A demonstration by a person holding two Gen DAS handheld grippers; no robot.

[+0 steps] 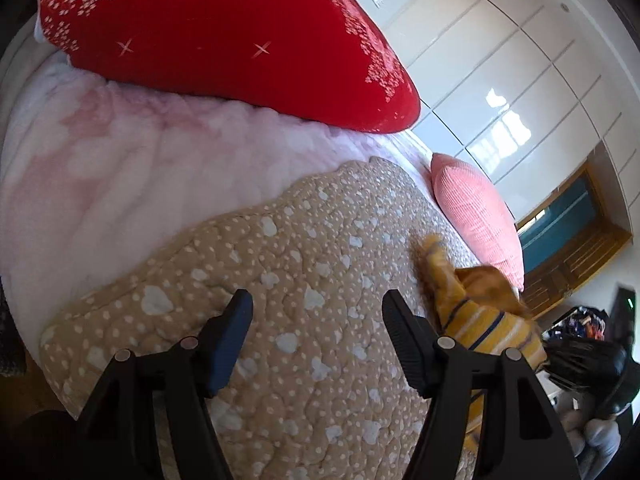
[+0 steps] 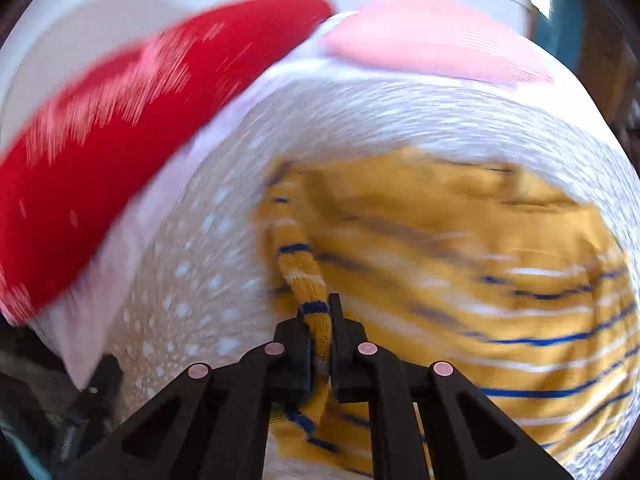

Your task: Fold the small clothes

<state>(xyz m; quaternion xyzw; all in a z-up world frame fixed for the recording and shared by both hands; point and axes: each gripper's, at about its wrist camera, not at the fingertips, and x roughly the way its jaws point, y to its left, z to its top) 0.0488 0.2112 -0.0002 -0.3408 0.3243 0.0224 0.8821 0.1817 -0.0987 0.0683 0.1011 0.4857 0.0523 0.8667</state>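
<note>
The left tool (image 1: 318, 312) is held with its two black, ribbed fingers spread wide; nothing is gripped between them. It is poised above a tan quilted mat (image 1: 280, 264), a padded cloth with a puckered surface, white dots and larger white blotches.

The right tool (image 2: 318, 320) is closed tightly on a narrow rolled part of the garment (image 2: 460, 264), a mustard-yellow knit with thin blue and white stripes. The pinched part reads as a soft ribbed tube, possibly a sleeve or edge; which of these cannot be told. The rest of the garment is seen spread in loose folds on the mat, to the right of the pinched part in the right wrist view. That view is heavily smeared by motion blur, so finer detail of the knit is not recoverable.

In the left wrist view the garment is bunched at the right edge of the mat, just beside the left tool's right finger.

Beyond the mat, a fluffy pale pink and white blanket (image 1: 120, 168) is laid over the bed. A large red cushion (image 1: 224, 36) with a white floral and cross pattern rests on the blanket at the far side of the mat. A smaller pink corded cushion (image 1: 476, 216) stands near the mat's far right corner. Glossy white panelled cabinet doors (image 1: 520, 92) are seen behind the cushions.
</note>
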